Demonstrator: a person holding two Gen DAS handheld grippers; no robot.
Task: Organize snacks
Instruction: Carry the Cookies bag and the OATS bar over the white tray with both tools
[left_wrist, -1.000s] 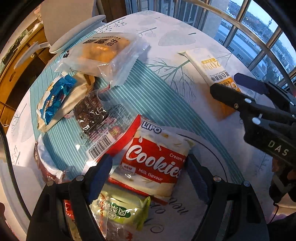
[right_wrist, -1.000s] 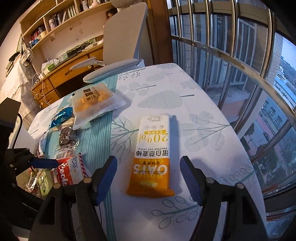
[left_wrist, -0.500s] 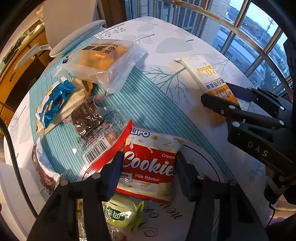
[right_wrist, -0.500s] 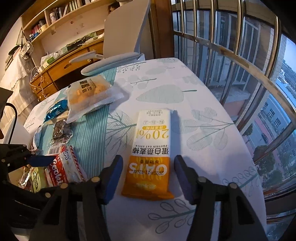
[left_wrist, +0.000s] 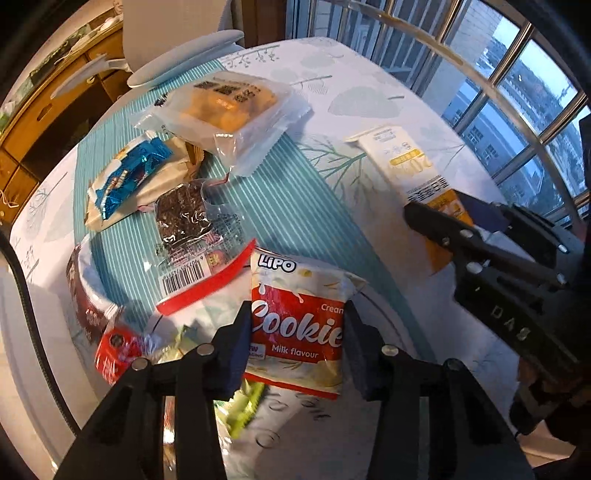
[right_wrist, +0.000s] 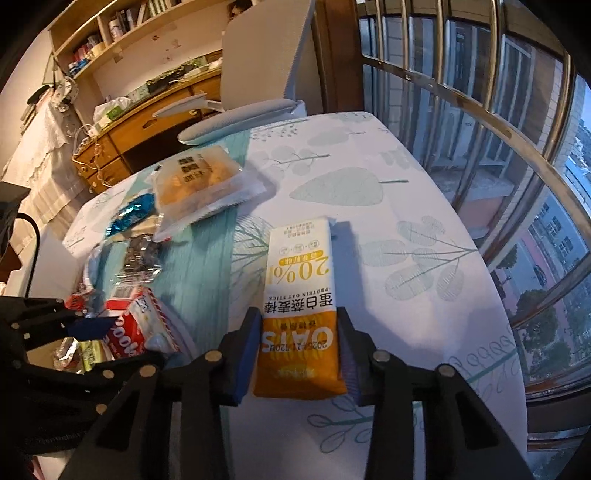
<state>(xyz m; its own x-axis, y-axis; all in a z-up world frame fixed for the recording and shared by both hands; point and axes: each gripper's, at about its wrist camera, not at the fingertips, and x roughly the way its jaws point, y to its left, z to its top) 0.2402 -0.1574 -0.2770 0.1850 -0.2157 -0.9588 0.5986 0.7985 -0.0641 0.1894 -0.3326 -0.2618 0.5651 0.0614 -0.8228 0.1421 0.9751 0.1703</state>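
Observation:
A red and white Lipo cookie pack (left_wrist: 295, 291) lies near the table's front edge, over a green pack. My left gripper (left_wrist: 295, 325) straddles it, its jaws closing with both pads against the pack's sides. A white and orange oat bar pack (right_wrist: 299, 266) lies on the leaf-print cloth to the right. My right gripper (right_wrist: 298, 332) is shut on its orange end. In the left wrist view the right gripper (left_wrist: 439, 206) comes in from the right over the oat bar pack (left_wrist: 402, 155). The cookie pack (right_wrist: 136, 332) shows at lower left in the right wrist view.
On the teal runner lie a clear bag of yellow pastry (left_wrist: 229, 103), a blue-wrapped snack (left_wrist: 125, 177) and a dark brownie pack (left_wrist: 181, 218). A small red wrapper (left_wrist: 118, 347) and a green pack (left_wrist: 240, 402) sit nearest. A grey chair (right_wrist: 258, 74) stands behind; window bars (right_wrist: 480, 110) run along the right.
Both grippers' jaws have drawn in from wide apart: the left now touches the cookie pack's sides, the right has clamped the oat bar pack. Neither hand has shifted much.

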